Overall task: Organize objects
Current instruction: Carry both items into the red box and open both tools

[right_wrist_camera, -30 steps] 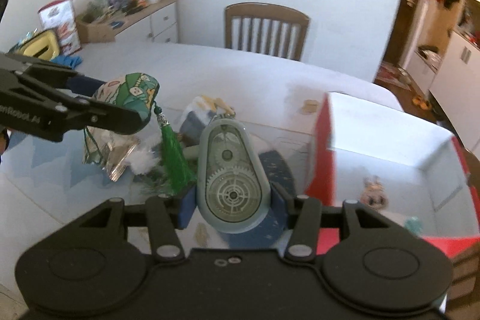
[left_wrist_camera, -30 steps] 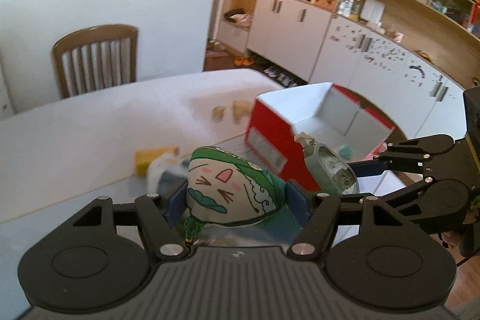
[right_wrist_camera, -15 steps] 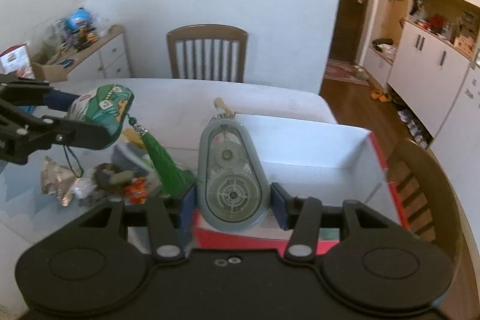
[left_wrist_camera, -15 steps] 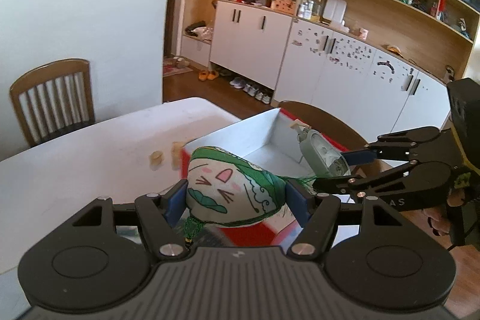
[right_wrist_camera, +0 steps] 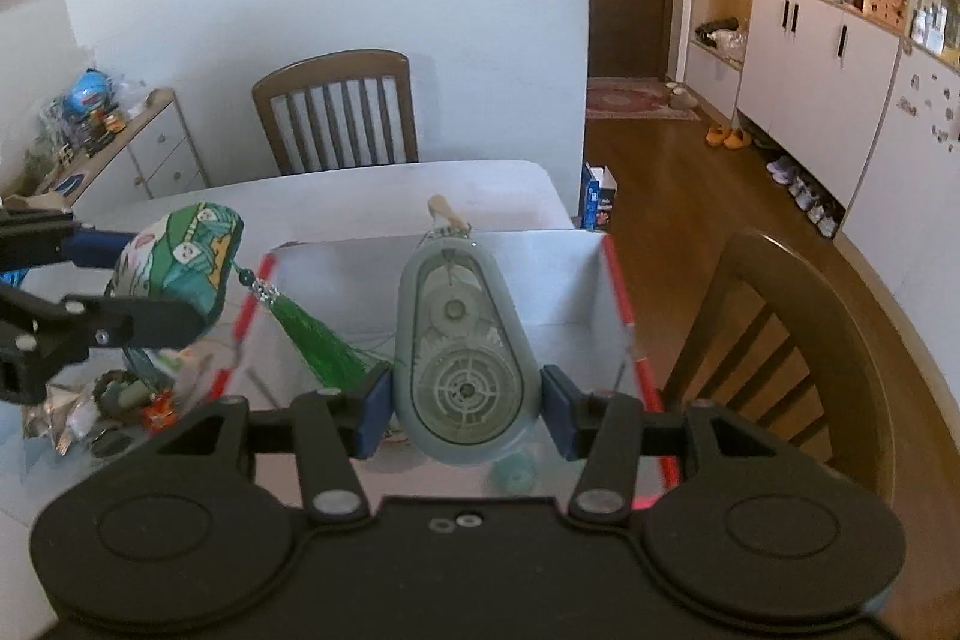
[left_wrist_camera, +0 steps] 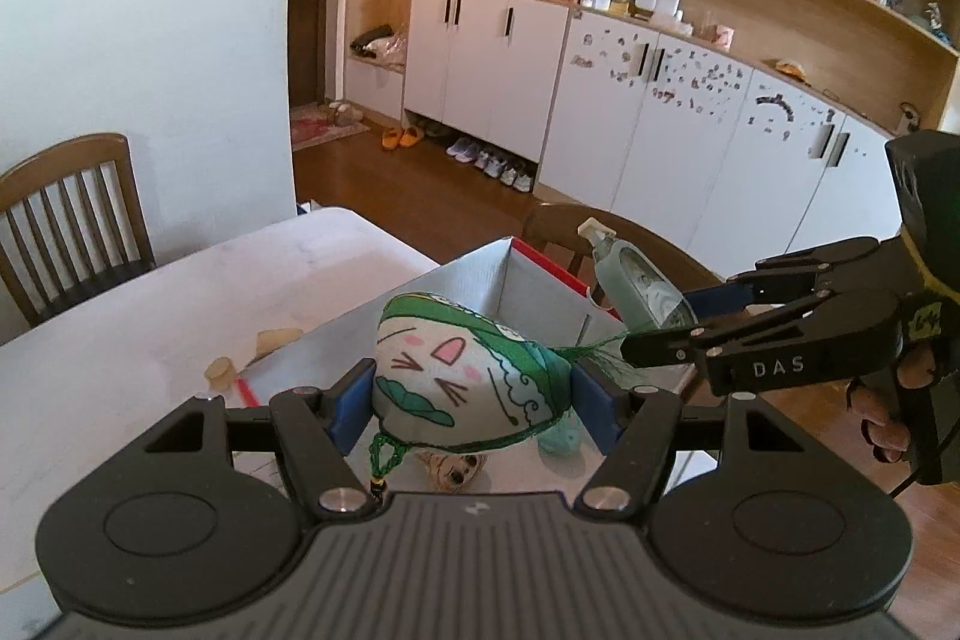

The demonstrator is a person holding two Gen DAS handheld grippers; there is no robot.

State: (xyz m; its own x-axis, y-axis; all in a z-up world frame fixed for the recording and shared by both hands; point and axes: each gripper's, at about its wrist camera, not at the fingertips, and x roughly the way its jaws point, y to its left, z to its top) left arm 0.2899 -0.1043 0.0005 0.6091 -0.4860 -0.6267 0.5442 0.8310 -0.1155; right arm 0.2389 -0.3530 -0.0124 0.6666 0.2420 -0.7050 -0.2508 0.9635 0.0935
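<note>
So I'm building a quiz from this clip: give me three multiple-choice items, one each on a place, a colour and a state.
1. Where is the box?
A on the table
B on the floor
C on a chair

2. The tassel on the pouch is:
A red
B green
C yellow

3. The right tongs are:
A empty
B shut on the tape dispenser
C out of view

Answers:
1 A, it stands on the table.
2 B, green threads hang from it.
3 B, pads press its sides.
</note>
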